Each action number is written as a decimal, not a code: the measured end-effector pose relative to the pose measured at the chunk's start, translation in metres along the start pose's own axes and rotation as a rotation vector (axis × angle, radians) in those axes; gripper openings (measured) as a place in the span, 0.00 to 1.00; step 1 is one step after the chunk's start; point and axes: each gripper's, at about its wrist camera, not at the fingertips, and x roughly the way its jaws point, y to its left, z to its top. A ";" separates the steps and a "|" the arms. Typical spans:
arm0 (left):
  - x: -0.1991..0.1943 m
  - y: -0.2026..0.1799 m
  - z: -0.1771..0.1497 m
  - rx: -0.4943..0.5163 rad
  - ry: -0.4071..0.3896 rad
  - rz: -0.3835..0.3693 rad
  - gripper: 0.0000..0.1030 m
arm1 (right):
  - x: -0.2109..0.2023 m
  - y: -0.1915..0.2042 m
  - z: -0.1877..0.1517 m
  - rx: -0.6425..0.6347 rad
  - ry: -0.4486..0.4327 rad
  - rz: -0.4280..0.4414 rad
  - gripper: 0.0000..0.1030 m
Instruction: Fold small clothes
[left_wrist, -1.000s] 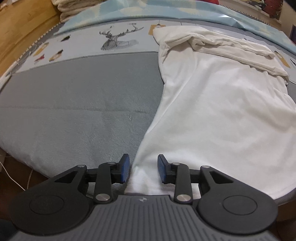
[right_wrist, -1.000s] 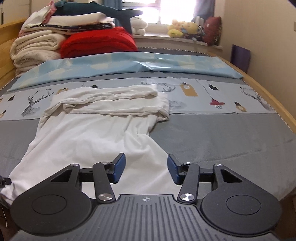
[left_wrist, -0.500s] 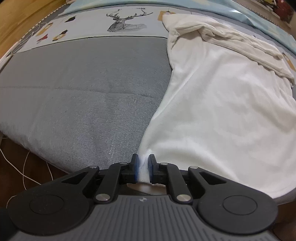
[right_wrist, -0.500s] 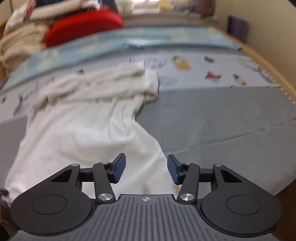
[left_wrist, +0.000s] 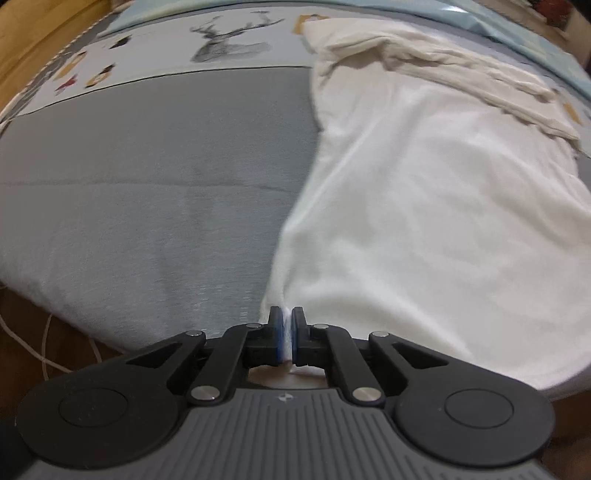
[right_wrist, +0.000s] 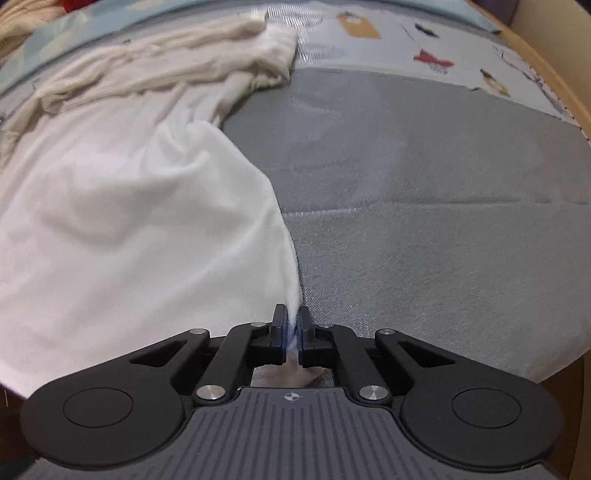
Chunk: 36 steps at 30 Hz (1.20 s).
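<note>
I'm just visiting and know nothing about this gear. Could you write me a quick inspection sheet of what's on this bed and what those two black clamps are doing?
Surface: grey bed cover with a printed band of deer and small figures farther back.
Job's things: one white garment spread on the bed, its far end bunched into cream folds.
Clutter: nothing seen near the garment; a pale folded pile shows at the top left corner of the right view, blurred.
Grippers: left gripper shut on the garment's near left corner; right gripper shut on its near right corner.
Cables: thin white cord on the floor beside the bed.
Surroundings: wooden bed frame along the right side.
</note>
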 end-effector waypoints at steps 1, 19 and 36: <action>-0.001 -0.002 -0.001 0.005 -0.002 -0.019 0.03 | -0.005 -0.006 -0.001 0.015 -0.010 -0.031 0.04; -0.010 0.003 -0.001 -0.021 -0.010 -0.004 0.08 | -0.002 -0.011 -0.022 -0.006 0.091 -0.083 0.10; -0.071 -0.060 0.127 0.036 -0.282 -0.144 0.31 | -0.063 0.019 0.009 0.017 -0.304 0.032 0.14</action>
